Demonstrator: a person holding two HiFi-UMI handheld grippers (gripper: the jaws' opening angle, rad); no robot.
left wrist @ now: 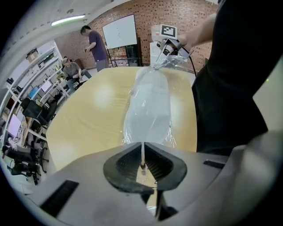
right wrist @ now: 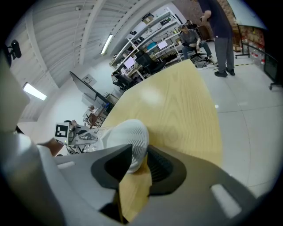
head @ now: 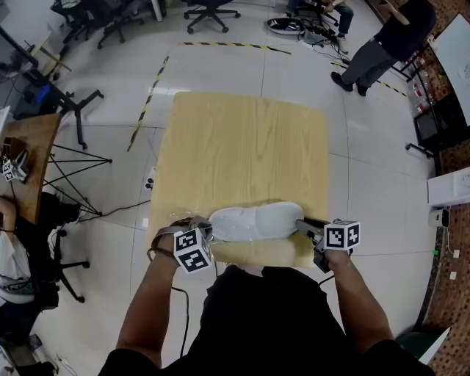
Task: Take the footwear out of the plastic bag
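A white shoe (head: 255, 222) lies crosswise in a clear plastic bag (left wrist: 148, 106) near the front edge of the wooden table (head: 242, 139). At the shoe's left end, my left gripper (head: 202, 233) is shut on the bag. In the left gripper view its jaws (left wrist: 143, 148) pinch a thin fold of the film. My right gripper (head: 305, 228) holds the shoe's right end. In the right gripper view the jaws (right wrist: 137, 154) are shut on the white shoe (right wrist: 126, 139), whose ribbed sole shows between them. The bag (right wrist: 86, 137) is crumpled around the far end.
The rest of the tabletop (right wrist: 177, 101) beyond the shoe is bare wood. A person (head: 389, 40) stands on the floor at the far right. A tripod (head: 73, 169) and a desk (head: 29, 147) are at the left, and office chairs (head: 213, 11) stand at the back.
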